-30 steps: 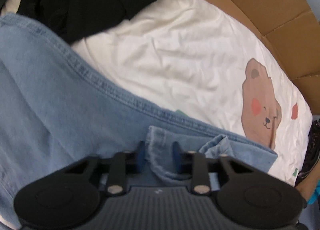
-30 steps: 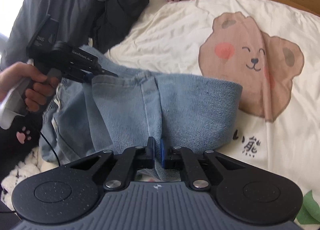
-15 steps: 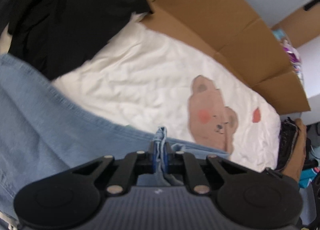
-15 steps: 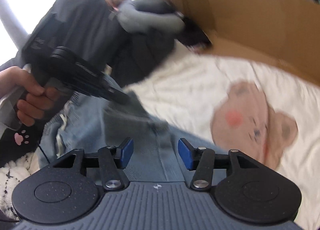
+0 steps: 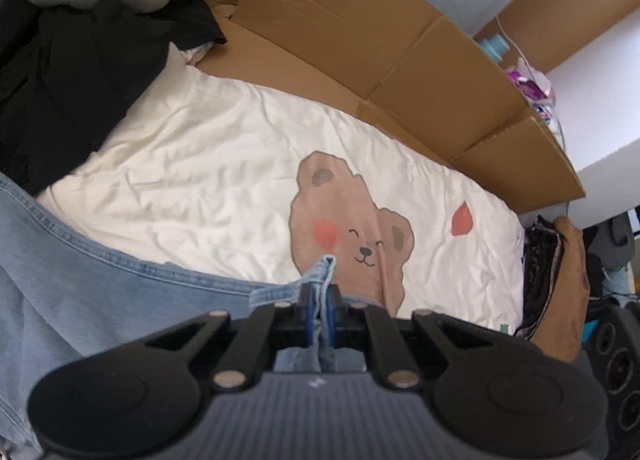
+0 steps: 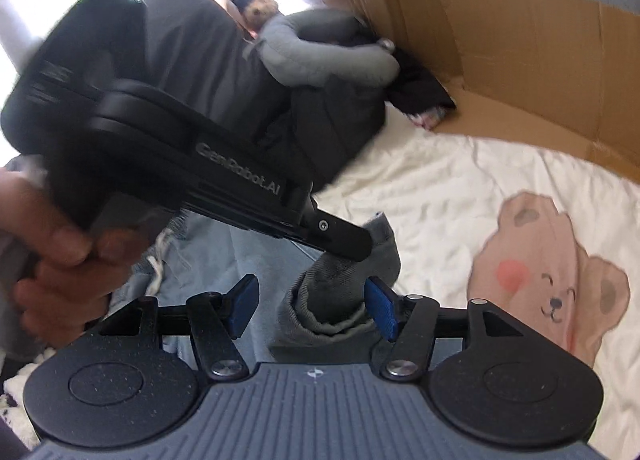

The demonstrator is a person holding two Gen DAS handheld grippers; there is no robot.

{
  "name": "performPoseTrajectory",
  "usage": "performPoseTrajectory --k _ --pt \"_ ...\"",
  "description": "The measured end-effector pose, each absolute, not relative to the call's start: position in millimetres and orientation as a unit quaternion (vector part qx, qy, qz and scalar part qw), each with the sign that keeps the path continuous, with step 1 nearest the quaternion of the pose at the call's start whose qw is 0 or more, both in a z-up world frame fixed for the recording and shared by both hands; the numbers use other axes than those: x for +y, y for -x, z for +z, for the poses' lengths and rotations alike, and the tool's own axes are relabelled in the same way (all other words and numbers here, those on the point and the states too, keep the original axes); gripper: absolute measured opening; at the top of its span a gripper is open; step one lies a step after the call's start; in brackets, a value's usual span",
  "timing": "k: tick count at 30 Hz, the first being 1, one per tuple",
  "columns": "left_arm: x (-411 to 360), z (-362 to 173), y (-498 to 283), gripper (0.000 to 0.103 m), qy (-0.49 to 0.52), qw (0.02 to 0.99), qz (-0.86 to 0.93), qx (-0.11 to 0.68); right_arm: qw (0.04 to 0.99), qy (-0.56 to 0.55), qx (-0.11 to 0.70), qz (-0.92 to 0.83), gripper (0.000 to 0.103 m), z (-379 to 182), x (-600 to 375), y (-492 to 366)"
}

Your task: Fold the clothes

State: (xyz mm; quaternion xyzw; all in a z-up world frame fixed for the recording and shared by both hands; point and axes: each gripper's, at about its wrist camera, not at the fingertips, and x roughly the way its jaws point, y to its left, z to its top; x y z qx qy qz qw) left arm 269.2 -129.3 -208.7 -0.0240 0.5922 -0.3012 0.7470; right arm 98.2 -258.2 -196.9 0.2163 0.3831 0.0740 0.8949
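The left gripper (image 5: 319, 314) is clenched on a thin edge of the blue jeans (image 5: 80, 292); a strip of denim stands up between its blue pads, and the rest of the garment trails away to that claw's left and back under its body, across the cream bear-print sheet (image 5: 208, 163). From where I stand, the jeans' long axis looks to run off toward the dark clothes pile (image 5: 60, 71), not toward the cardboard box (image 5: 400, 51) ahead of the fingers.

The right gripper (image 6: 312, 304) is letting go: its jaws are opening, and a bunched fold of denim sits between them without either pad pressing on it. The fold lies nearer the right-hand pad than the left-hand one. Just ahead of this claw, the left gripper reaches in from its left side, held in the person's hand (image 6: 52, 260), its fingertip resting on the top of the same fold.

So the jeans hang from the left claw alone, and it is the nearer one to the held edge. I would guess the right claw must find a fresh hold further along the fabric, off to its left where the body of the jeans lies, before any fold can be laid flat.
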Motion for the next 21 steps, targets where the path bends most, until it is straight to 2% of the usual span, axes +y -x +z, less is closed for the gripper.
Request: performPoseTrajectory --k 7,8,9,10,11,12,17,21 --pt "-145 -212 -256 0.007 0.012 0.75 -0.294 0.592 0.894 -0.194 0.398 0.066 0.061 -204 -246 -103" --pt "-146 -212 -255 0.006 0.015 0.75 -0.294 0.593 0.893 -0.196 0.401 0.064 0.054 -206 -247 -103" --pt "-147 -213 -254 0.006 0.017 0.749 -0.293 0.594 0.889 -0.203 0.405 0.063 0.039 -210 -248 -104" --pt "-149 -213 -253 0.006 0.02 0.748 -0.295 0.595 0.885 -0.211 0.41 0.064 0.032 -213 -250 -104" --pt "-150 -213 -253 0.006 0.022 0.746 -0.299 0.595 0.881 -0.221 0.413 0.066 0.02 -217 -253 -104" --pt "-150 -213 -253 0.006 0.027 0.744 -0.304 0.595 0.88 -0.224 0.412 0.069 0.014 -218 -255 -102" --pt "-139 -206 -263 0.014 0.042 0.754 -0.309 0.579 0.882 -0.23 0.408 0.054 0.011 -213 -279 -83" --pt "-118 -209 -281 0.015 0.034 0.77 -0.279 0.573 0.879 -0.232 0.416 0.033 0.011 -210 -298 -67"
